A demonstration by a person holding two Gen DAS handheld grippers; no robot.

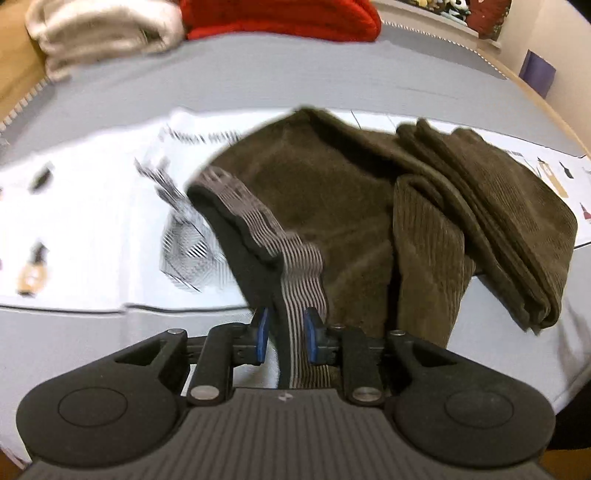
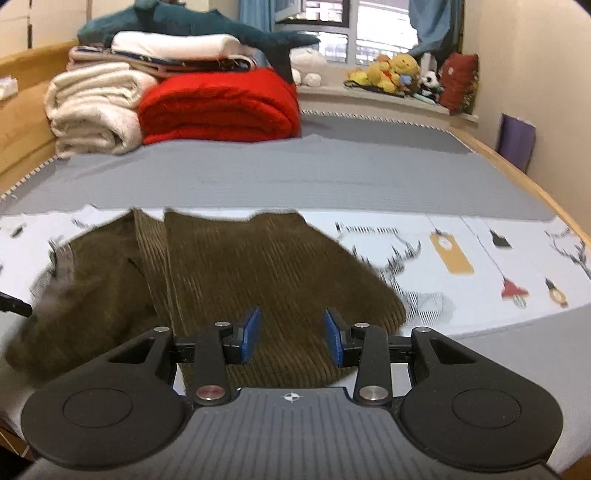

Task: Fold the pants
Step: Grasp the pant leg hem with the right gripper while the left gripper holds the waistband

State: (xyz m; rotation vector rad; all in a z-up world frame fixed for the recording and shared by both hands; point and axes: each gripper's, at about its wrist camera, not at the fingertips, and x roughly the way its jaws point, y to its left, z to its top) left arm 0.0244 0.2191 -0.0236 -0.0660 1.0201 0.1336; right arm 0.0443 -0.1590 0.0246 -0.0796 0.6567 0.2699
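Left wrist view: my left gripper [image 1: 286, 334] grasps the striped elastic waistband [image 1: 291, 266] of the brown corduroy pants [image 1: 332, 206], the band running down between the two blue pads [image 1: 263, 334]. The waistband end is lifted and drapes toward the camera, its black lining turned outward on the left. The rest of the pants lies bunched on a white printed sheet [image 1: 92, 206], with the legs folded into a thick stack at the right. The sheet covers the near part of a bed with a grey mattress cover [image 1: 258, 81].

Right wrist view: my right gripper [image 2: 291, 341] hovers over the corduroy, jaws parted, blue pads standing clear on either side of the cloth below; I see nothing pinched between them. The pants [image 2: 236, 269] spread from the frame's left to its centre on the printed sheet [image 2: 461, 258]. At the head of the bed lie a red blanket [image 2: 221, 107], cream blankets [image 2: 92, 110] and a plush shark [image 2: 207, 26]; soft toys [image 2: 399, 70] line the windowsill.
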